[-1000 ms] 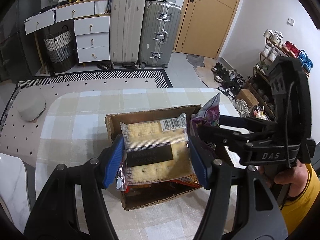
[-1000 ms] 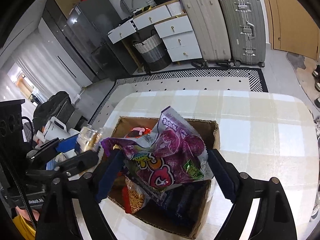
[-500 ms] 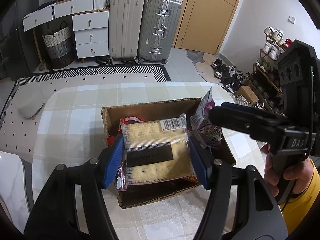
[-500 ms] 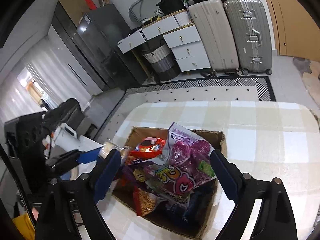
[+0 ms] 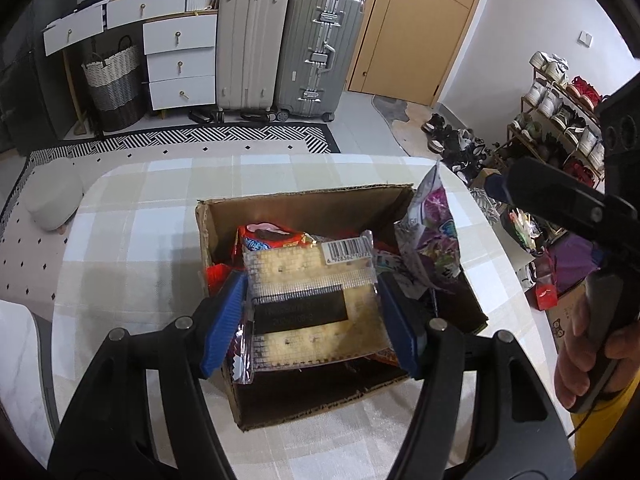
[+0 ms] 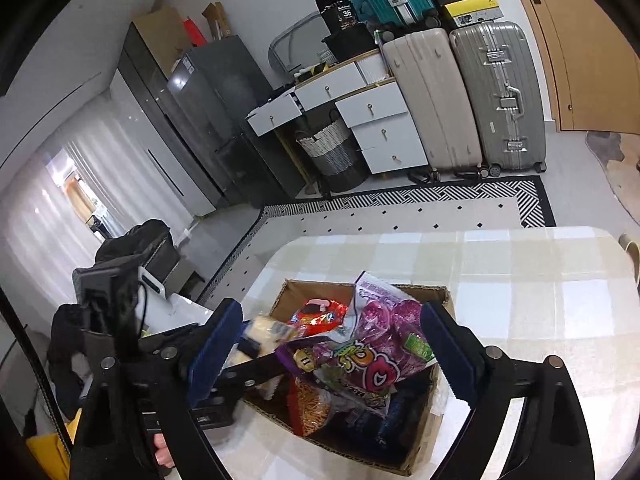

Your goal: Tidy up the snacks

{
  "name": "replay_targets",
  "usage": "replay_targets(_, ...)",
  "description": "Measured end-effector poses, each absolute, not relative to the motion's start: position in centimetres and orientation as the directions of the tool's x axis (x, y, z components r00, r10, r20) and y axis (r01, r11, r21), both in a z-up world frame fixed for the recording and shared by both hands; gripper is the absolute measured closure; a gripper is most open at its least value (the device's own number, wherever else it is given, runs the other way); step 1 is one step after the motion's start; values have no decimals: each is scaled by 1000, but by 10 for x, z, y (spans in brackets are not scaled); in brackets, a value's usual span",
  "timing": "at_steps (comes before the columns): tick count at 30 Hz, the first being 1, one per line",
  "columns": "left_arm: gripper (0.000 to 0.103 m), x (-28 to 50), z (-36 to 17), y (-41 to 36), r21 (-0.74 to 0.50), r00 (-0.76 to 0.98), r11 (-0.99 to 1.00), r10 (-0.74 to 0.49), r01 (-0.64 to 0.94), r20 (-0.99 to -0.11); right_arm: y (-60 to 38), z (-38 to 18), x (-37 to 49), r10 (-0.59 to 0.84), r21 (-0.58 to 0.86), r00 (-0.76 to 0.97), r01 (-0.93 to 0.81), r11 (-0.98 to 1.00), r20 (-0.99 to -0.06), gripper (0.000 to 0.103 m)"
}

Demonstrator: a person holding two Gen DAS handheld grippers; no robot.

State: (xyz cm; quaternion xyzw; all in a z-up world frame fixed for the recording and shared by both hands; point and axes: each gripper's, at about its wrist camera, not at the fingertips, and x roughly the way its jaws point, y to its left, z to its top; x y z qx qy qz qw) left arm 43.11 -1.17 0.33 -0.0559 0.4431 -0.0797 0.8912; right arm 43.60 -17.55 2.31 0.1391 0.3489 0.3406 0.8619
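Only the left wrist view shows the cracker pack [image 5: 312, 304] face on: a clear wrapper with a barcode and a black label, clamped between the blue pads [image 5: 224, 320] of the left gripper [image 5: 310, 322], above the near half of the cardboard box [image 5: 304, 208]. From the right wrist view that pack [image 6: 266, 330] is a pale blur at the left edge of the box [image 6: 416, 456], with the left gripper [image 6: 256, 354] reaching in from the side.

That right wrist view gives the better look at the purple bag [image 6: 372, 344], which stands tilted among the other snacks. The right gripper [image 6: 330, 354] hangs over it with its jaws spread wide, touching nothing. In the left wrist view the purple bag [image 5: 432, 232] leans against the box's right wall, and the right gripper's black body comes in from the right edge, gripped by a hand [image 5: 580, 364].

Inside the box lie a red packet [image 5: 272, 236] at the back, an orange noodle packet [image 6: 310, 404] and dark blue wrappers [image 6: 394, 412] low down. The box sits on a checked tablecloth [image 5: 132, 248].
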Motion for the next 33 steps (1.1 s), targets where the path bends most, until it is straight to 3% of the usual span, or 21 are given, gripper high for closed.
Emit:
replay_targets(13,35,440,2,-4,-162,600,984,-176,78,-781,-179,28,424,691,484,531,-494,723,-490,11)
replay_targets(16,30,436,7,-2,-161,612,984,-170,70,-773,-178,30,422,692,482,533,-497,722,-487,11)
replay_targets(17,22,434,10,-2,-158,617,985,-163,62,-770,-178,31,421,692,483,534,-497,721,-485,11)
replay_targets(22,21,422,21,3,-107,649,994,-85,5,-756,-179,34,414,693,484,537,-497,720,-481,11)
replay_targets(33,19,353,87,10,-25,781,998,32,-61,-624,-183,62,379,689,443,580,-529,724,-434,11)
